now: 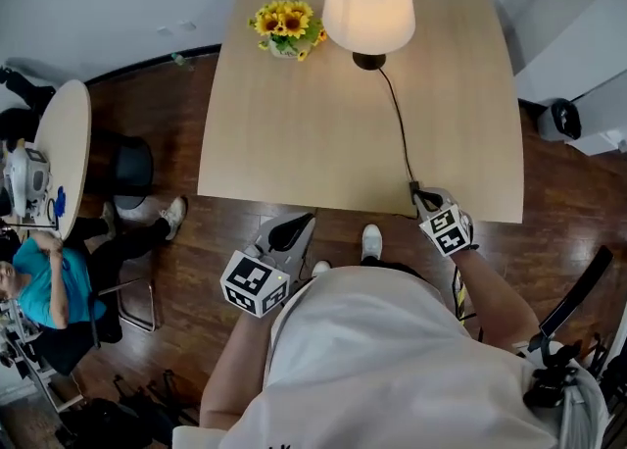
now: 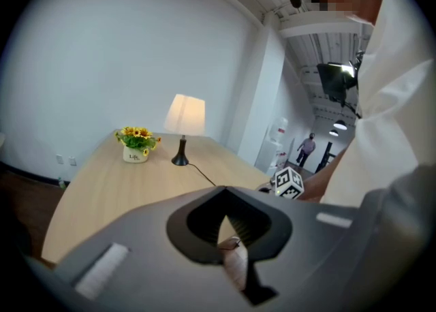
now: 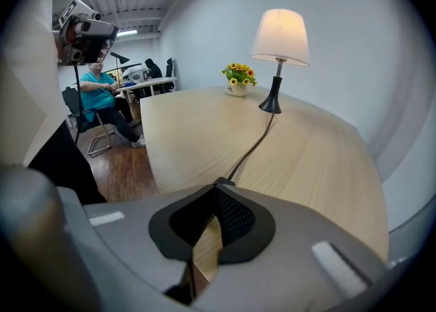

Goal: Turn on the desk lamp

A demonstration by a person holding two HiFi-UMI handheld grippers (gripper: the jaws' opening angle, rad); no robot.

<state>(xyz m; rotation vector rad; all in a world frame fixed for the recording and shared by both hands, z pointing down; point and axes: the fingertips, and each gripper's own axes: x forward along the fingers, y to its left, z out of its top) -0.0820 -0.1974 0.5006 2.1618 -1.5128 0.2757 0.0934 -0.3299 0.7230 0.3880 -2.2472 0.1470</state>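
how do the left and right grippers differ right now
The left gripper hangs over the floor, the right gripper at the near edge of the table. The right gripper's tips meet the lamp cord; the left gripper is clear of it. Both have jaws together.

sunflower pot on table | seated person left

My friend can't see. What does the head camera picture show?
A lit desk lamp stands at the far edge of a wooden table, beside a pot of sunflowers. Its black cord runs to the near edge, where the right gripper rests. The left gripper is off the table.
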